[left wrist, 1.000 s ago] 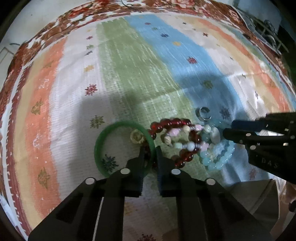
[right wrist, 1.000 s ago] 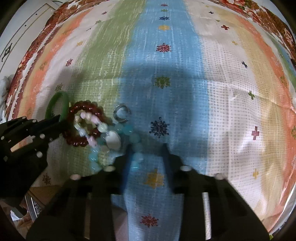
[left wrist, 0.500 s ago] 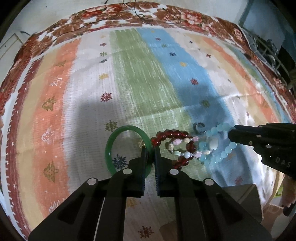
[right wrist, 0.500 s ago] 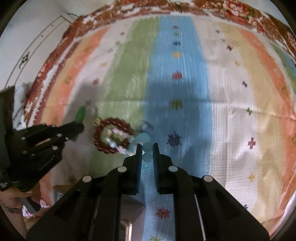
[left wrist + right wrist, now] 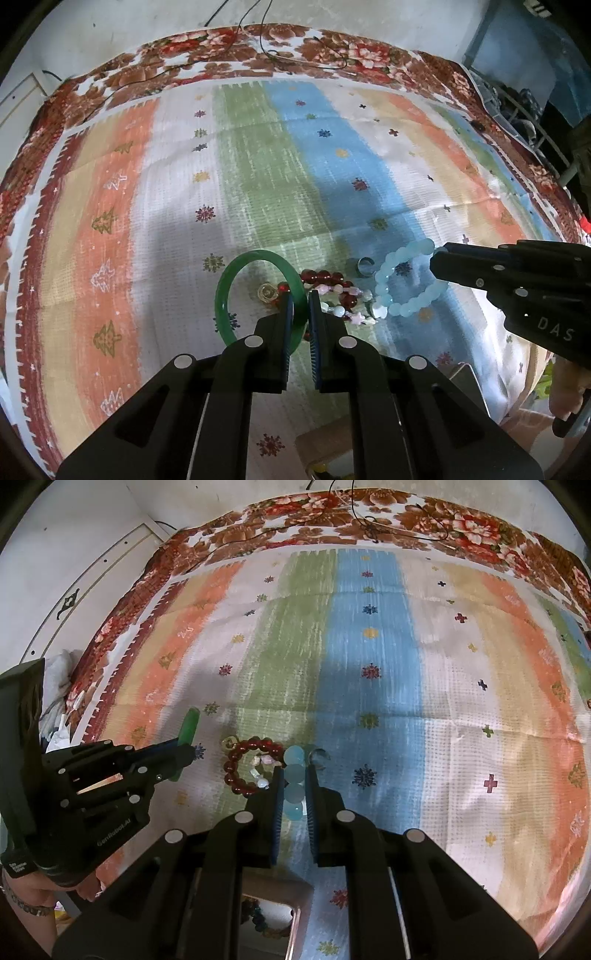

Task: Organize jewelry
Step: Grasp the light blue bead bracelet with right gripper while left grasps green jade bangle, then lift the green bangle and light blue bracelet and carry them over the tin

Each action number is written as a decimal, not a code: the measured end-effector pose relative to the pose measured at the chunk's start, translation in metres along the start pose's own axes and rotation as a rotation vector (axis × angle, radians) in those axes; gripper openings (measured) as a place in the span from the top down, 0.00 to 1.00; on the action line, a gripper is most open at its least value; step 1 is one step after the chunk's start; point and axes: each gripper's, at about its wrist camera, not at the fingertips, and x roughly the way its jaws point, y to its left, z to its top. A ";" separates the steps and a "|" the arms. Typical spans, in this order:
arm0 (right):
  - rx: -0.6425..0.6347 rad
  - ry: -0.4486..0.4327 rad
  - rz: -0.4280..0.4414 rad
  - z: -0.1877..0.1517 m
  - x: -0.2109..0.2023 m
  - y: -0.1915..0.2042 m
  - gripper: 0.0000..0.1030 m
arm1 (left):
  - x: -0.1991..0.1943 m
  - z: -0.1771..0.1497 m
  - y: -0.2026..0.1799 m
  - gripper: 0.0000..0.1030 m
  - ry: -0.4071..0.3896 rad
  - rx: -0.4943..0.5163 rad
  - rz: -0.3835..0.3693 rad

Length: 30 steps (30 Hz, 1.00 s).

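Left wrist view: left gripper (image 5: 300, 301) is clamped on the green bangle (image 5: 236, 273) at about 4 o'clock of its ring, and the bangle stands tilted off the striped cloth (image 5: 155, 192). Inside the ring, seen through it, lies a small gold ring (image 5: 267, 292). At 3 o'clock of the fingertips sits the dark red bead bracelet (image 5: 325, 277) w/ a pale mixed-bead strand (image 5: 351, 314) tangled across it — both on the cloth, partly hidden behind the right-hand finger. A silver ring (image 5: 365, 266) lies just beyond, at 1 o'clock. Right gripper (image 5: 439, 258) comes in from 3 o'clock, pinching the light blue bead bracelet (image 5: 402, 284), whose loop hangs open, facing the camera.

Right wrist view: right gripper (image 5: 294, 775) closed on the blue beads (image 5: 294, 771), seen edge-on btw the pads. Red bracelet (image 5: 243, 764) at 10 o'clock, silver ring (image 5: 320, 756) just right of the tips. Left gripper (image 5: 184, 755) at 9 o'clock w/ the bangle (image 5: 189, 725) edge-on. A box corner (image 5: 273, 915) w/ beads inside peeks out under the fingers at 6 o'clock — mostly blocked.
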 end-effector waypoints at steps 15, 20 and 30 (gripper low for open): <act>-0.041 -0.043 -0.032 -0.009 -0.018 0.016 0.88 | -0.025 -0.010 -0.006 0.92 -0.039 -0.009 0.003; -0.050 -0.064 -0.039 -0.014 -0.027 0.023 0.88 | -0.035 -0.016 -0.008 0.92 -0.054 -0.014 0.008; -0.072 -0.105 -0.043 -0.026 -0.048 0.038 0.88 | -0.056 -0.028 -0.017 0.92 -0.089 -0.022 0.005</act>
